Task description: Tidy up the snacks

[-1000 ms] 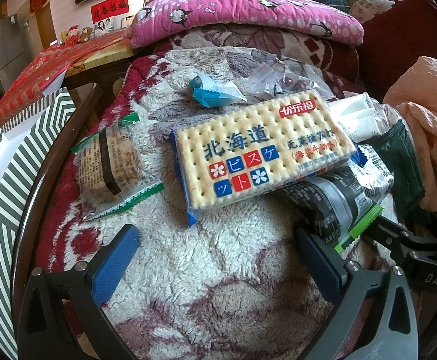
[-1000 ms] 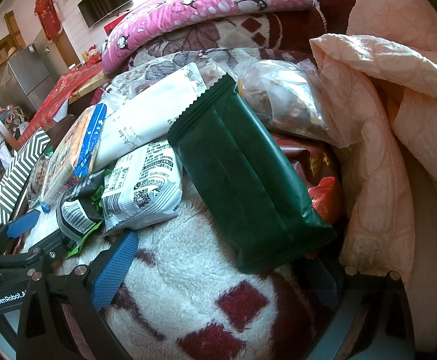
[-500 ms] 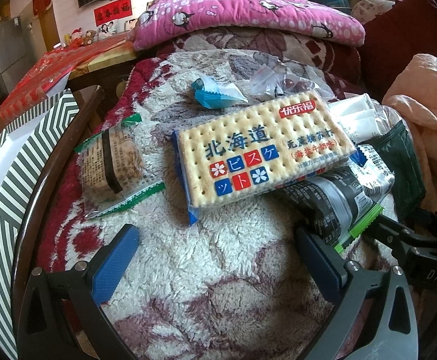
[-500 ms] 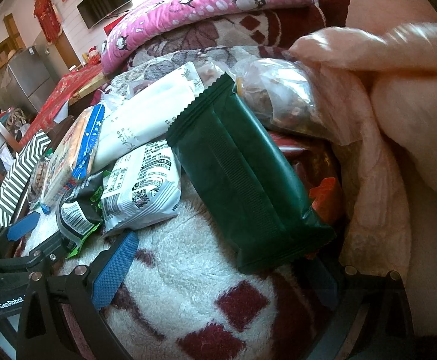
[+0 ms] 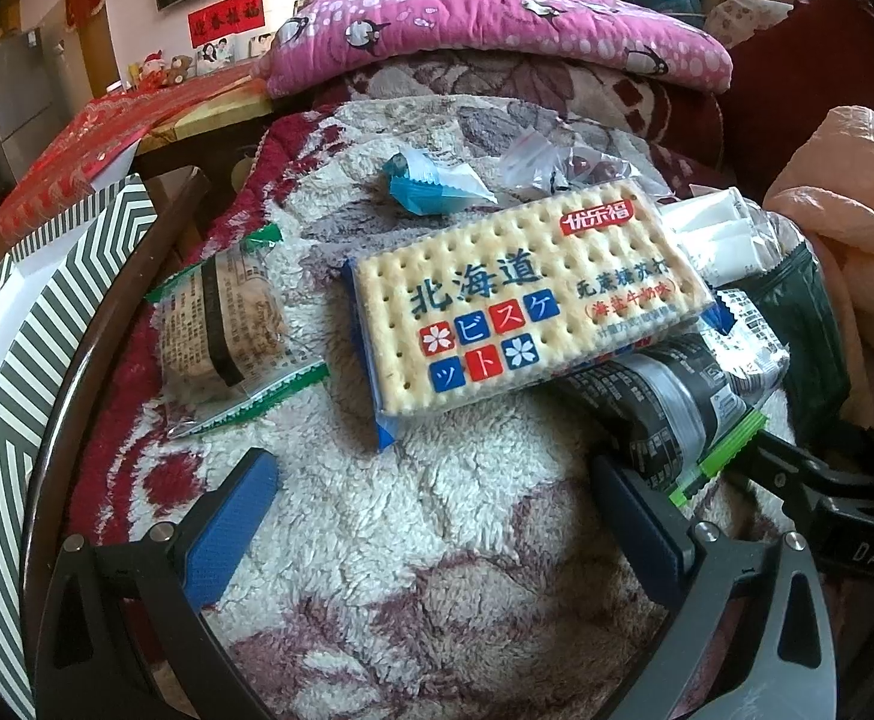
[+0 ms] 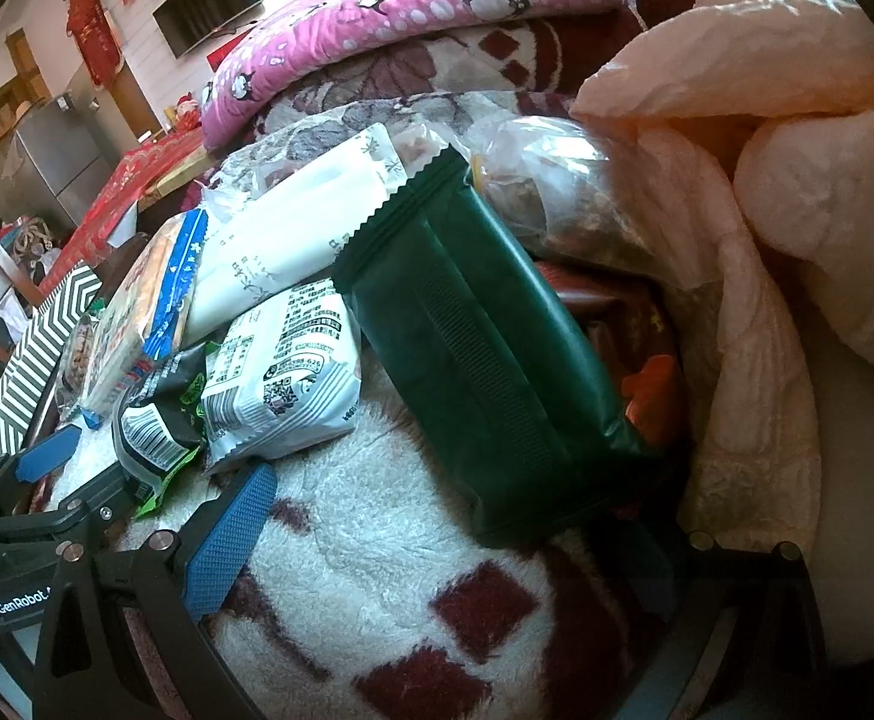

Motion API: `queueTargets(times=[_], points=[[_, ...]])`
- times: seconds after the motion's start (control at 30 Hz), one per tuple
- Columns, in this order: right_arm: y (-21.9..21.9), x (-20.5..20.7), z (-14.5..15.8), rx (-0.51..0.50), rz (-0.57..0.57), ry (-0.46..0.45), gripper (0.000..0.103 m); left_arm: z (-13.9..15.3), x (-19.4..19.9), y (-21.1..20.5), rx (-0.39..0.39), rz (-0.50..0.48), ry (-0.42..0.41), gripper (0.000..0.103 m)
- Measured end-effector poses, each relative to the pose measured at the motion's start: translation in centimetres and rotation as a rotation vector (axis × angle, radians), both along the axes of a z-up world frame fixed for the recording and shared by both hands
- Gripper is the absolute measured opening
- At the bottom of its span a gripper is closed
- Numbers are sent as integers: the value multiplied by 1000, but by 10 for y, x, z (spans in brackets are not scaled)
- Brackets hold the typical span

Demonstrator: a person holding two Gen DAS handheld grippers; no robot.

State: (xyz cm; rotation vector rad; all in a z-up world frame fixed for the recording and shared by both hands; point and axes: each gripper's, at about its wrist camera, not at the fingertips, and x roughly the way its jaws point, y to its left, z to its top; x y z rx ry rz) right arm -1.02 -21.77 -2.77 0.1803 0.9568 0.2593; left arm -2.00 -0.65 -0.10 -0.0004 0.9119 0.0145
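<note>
Snacks lie in a heap on a fluffy patterned blanket (image 5: 437, 540). A big cracker pack (image 5: 526, 300) with blue and red squares lies in the middle, resting on a black-and-grey packet (image 5: 670, 408). A clear wrapped cake (image 5: 221, 324) lies to its left, a small blue-and-white packet (image 5: 431, 186) behind. My left gripper (image 5: 431, 510) is open and empty, just short of the cracker pack. In the right wrist view a dark green pouch (image 6: 484, 360) lies ahead, with a white packet (image 6: 281, 384) and a long white pack (image 6: 293, 240) to its left. My right gripper (image 6: 437, 534) is open and empty before the pouch.
A striped black-and-white box (image 5: 23, 372) stands at the left beyond a dark wooden rail (image 5: 95, 348). A pink penguin pillow (image 5: 496, 42) lies behind the heap. A peach quilt (image 6: 766, 240) crowds the right side. A clear bag of dark snacks (image 6: 574, 192) lies behind the pouch.
The peach quilt at the right has shifted and lifted in the right wrist view. The left view has drifted slightly. The snacks have not moved.
</note>
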Motion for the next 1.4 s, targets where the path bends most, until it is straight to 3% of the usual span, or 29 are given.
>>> queueTargets(times=[1.4], points=[[1, -1, 3, -10, 2, -14, 103, 0, -5, 0, -5, -3, 4, 103]])
